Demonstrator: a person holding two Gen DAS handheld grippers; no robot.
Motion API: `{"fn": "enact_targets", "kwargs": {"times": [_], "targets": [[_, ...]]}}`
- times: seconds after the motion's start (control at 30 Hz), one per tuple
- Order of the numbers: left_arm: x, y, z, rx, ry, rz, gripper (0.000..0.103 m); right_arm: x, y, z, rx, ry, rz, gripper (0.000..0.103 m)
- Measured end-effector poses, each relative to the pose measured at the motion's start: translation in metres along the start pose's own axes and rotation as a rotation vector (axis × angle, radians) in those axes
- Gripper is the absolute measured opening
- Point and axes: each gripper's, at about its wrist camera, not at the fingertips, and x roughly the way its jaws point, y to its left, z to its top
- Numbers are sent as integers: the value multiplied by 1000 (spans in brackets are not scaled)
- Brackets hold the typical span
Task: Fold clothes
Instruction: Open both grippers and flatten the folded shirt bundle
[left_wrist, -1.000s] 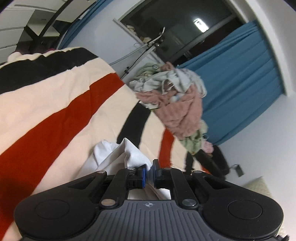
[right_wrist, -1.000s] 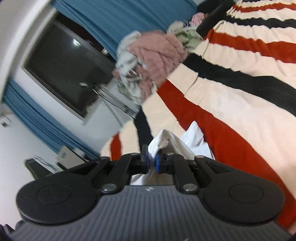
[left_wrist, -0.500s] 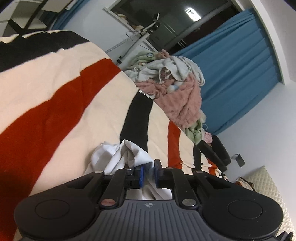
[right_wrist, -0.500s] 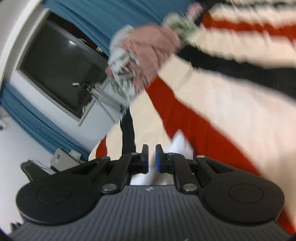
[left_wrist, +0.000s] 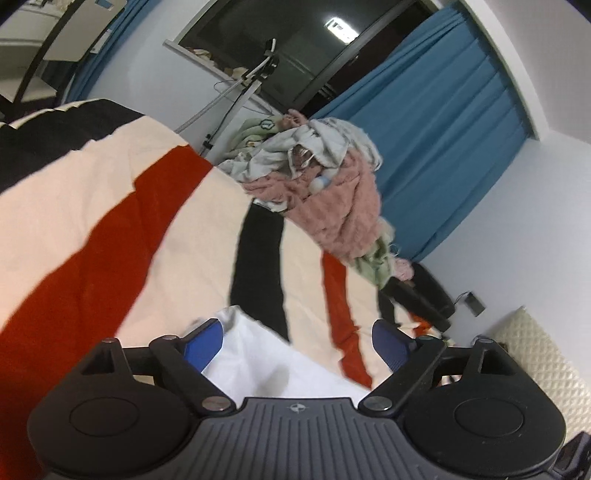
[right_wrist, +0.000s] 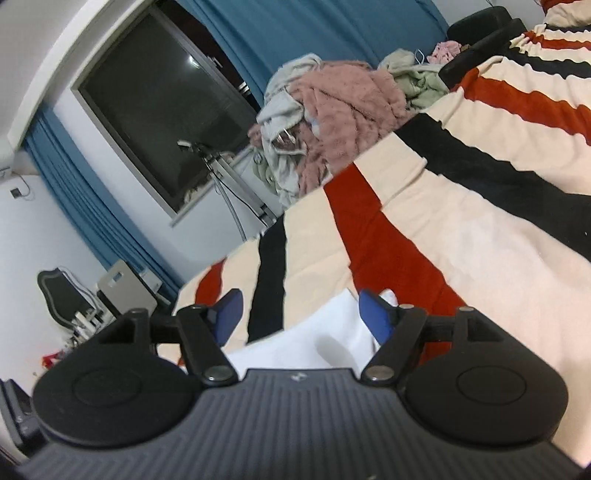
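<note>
A white garment (left_wrist: 258, 362) lies on the striped bed cover, right under both grippers; it also shows in the right wrist view (right_wrist: 314, 339). My left gripper (left_wrist: 295, 343) is open, its blue pads spread wide above the white cloth, holding nothing. My right gripper (right_wrist: 301, 314) is open too, with the cloth lying loose between and below its pads. Most of the garment is hidden behind the gripper bodies.
The bed has a cream cover with red and black stripes (left_wrist: 110, 240). A heap of pink, grey and green clothes (left_wrist: 325, 192) sits at the far edge, also seen in the right wrist view (right_wrist: 332, 114). Blue curtains (left_wrist: 443, 140) and a dark window lie behind.
Both grippers were shut on the white garment; both have opened wide and let it go, and it now lies on the cover.
</note>
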Motion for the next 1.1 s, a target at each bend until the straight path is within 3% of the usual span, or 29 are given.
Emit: {"fn": "enact_targets", "kwargs": {"times": [0.03, 0.2, 0.33, 0.4, 0.43, 0.53, 0.63, 0.73, 0.8, 0.87, 0.93, 0.97, 1.0, 1.07, 1.1], "targets": [[0, 2, -2, 12, 11, 29, 89, 1, 0, -1, -7, 13, -9, 71], [19, 10, -11, 80, 94, 146, 78, 29, -5, -16, -51, 125, -58, 47], [38, 15, -21, 89, 173, 191, 45, 44, 2, -24, -138, 148, -124, 29], [39, 15, -25, 111, 158, 197, 28, 41, 2, -27, -142, 146, -126, 13], [37, 13, -25, 124, 139, 201, 15, 37, 4, -26, -144, 125, -123, 10], [24, 2, -19, 145, 61, 148, 8, 21, 10, -22, -157, 50, -110, 6], [20, -11, -17, 192, 14, 135, 8, 11, 18, -19, -195, -30, -110, 5], [32, -11, -20, 216, 58, 178, 11, 19, 15, -19, -207, -28, -162, 5], [36, -10, -21, 230, 82, 205, 22, 28, 10, -21, -198, 4, -220, 8], [35, -12, -20, 252, 87, 230, 55, 31, 6, -21, -179, 17, -248, 10], [25, -18, -16, 268, 49, 198, 72, 27, 13, -20, -200, -4, -234, 16], [19, -23, -16, 286, 26, 162, 78, 24, 18, -21, -222, -26, -215, 30], [13, -27, -16, 305, 3, 127, 79, 20, 23, -22, -244, -49, -197, 54], [7, -36, -21, 349, -9, 97, 81, 13, 34, -23, -288, -93, -160, 72], [8, -38, -24, 361, 6, 95, 81, 9, 39, -24, -309, -115, -141, 71]]}}
